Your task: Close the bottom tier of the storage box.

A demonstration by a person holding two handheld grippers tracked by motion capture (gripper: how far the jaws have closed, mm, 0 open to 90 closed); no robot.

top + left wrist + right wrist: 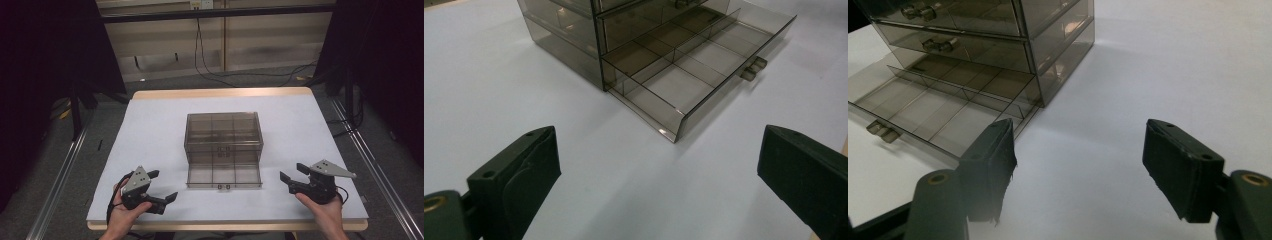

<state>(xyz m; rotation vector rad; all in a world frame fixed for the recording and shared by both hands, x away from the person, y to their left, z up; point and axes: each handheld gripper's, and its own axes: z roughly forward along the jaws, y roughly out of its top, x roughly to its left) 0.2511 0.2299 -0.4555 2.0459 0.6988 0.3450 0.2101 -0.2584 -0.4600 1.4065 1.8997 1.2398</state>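
A smoky clear plastic drawer cabinet [223, 131] stands at the middle of the white table [150, 125]. Its bottom drawer [224, 176] is pulled out toward me, divided into several empty compartments, with two small knobs [223, 187] on the front. In the left gripper view the drawer [694, 75] lies ahead and to the right. The right gripper view has the drawer [943, 110] at its left. My left gripper [162, 186] rests open near the front left edge. On the right, level with the drawer front, my right gripper [292, 173] is open too. Neither holds anything.
Metal rails [60, 175] run along both sides of the table on the floor. Cables [240, 75] trail across the carpet behind the table. Two upper drawers [948, 45] of the cabinet stay closed. Bare tabletop lies around the cabinet.
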